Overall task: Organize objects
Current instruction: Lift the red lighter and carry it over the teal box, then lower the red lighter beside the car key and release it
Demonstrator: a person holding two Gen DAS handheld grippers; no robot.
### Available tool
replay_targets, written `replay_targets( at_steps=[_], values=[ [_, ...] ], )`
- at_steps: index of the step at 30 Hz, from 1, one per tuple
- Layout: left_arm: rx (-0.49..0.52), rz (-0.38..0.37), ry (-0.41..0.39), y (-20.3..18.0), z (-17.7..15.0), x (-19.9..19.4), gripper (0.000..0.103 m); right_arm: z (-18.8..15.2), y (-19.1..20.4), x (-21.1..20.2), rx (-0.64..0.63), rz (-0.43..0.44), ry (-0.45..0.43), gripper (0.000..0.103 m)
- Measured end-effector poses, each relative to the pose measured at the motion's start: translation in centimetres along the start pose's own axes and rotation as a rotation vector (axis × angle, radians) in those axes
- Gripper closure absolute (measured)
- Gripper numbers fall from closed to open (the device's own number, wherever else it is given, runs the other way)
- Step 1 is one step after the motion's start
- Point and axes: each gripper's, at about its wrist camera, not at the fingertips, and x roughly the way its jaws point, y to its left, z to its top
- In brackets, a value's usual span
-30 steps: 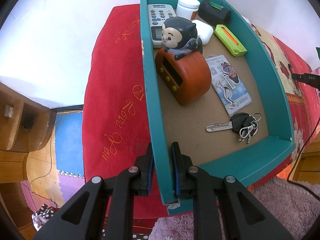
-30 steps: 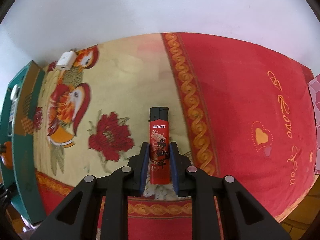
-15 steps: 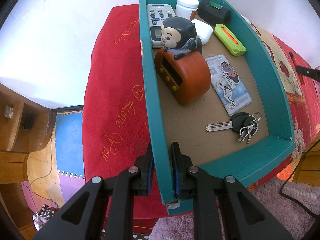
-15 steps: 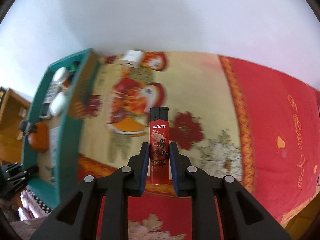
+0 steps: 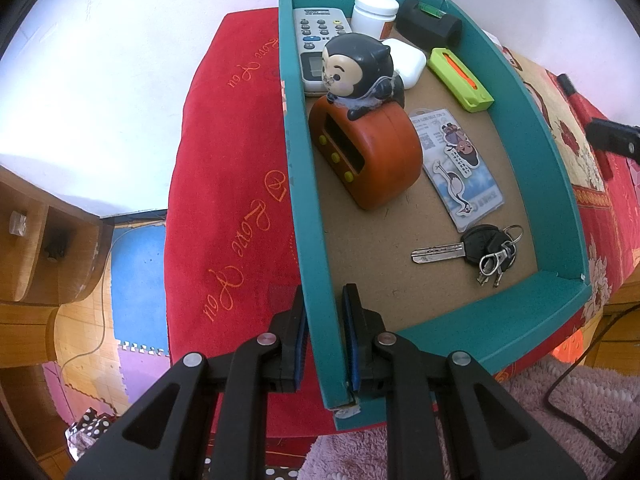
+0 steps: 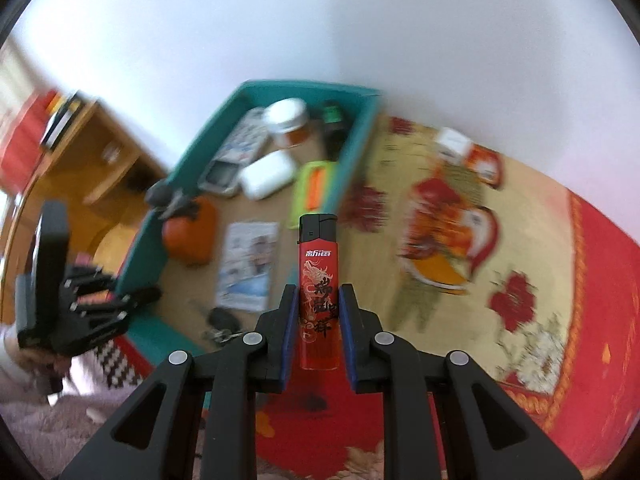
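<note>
My left gripper [image 5: 323, 320] is shut on the left wall of a teal cardboard box [image 5: 316, 240] that rests on a red bedspread. The box holds an orange clock with a monkey figure [image 5: 366, 136], a remote [image 5: 318, 46], a white jar [image 5: 374, 10], a white case [image 5: 404, 62], a green cutter [image 5: 460, 80], a card [image 5: 456, 168] and keys [image 5: 476, 250]. My right gripper [image 6: 318, 312] is shut on a red lighter [image 6: 319, 292], held upright in the air near the box's [image 6: 348, 152] right wall. The right gripper's tip [image 5: 612, 140] shows at the right of the left wrist view.
A white charger block [image 6: 452, 142] lies on the patterned bedspread [image 6: 460, 260] right of the box. Wooden furniture [image 5: 36, 248] stands at the left, above foam floor mats. A pink rug [image 5: 560, 420] and a black cable lie below the bed's edge.
My right gripper has swung left with the lighter, from over the bedspread to the box's right side. The left gripper and the box have stayed still.
</note>
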Motion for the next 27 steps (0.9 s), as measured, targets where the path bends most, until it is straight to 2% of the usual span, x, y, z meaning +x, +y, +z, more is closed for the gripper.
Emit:
replay_targets(
  at_steps=[6,13,22,27],
  values=[
    [0.000,0.000,0.000,0.0,0.0,0.0,0.089,0.2,5.2,1.7,-0.146,0.091,0.050,0.082],
    [0.000,0.000,0.000,0.0,0.0,0.0,0.089,-0.2,9.2,3.6,-0.271,0.173,0.115,0.082],
    [0.000,0.000,0.000,-0.1,0.0,0.0,0.089,-0.3,12.4,6.8,-0.354,0.247,0.218,0.082],
    [0.001,0.000,0.000,-0.1,0.0,0.0,0.089,-0.7,13.7,8.3,-0.391,0.258,0.256,0.082]
  ],
)
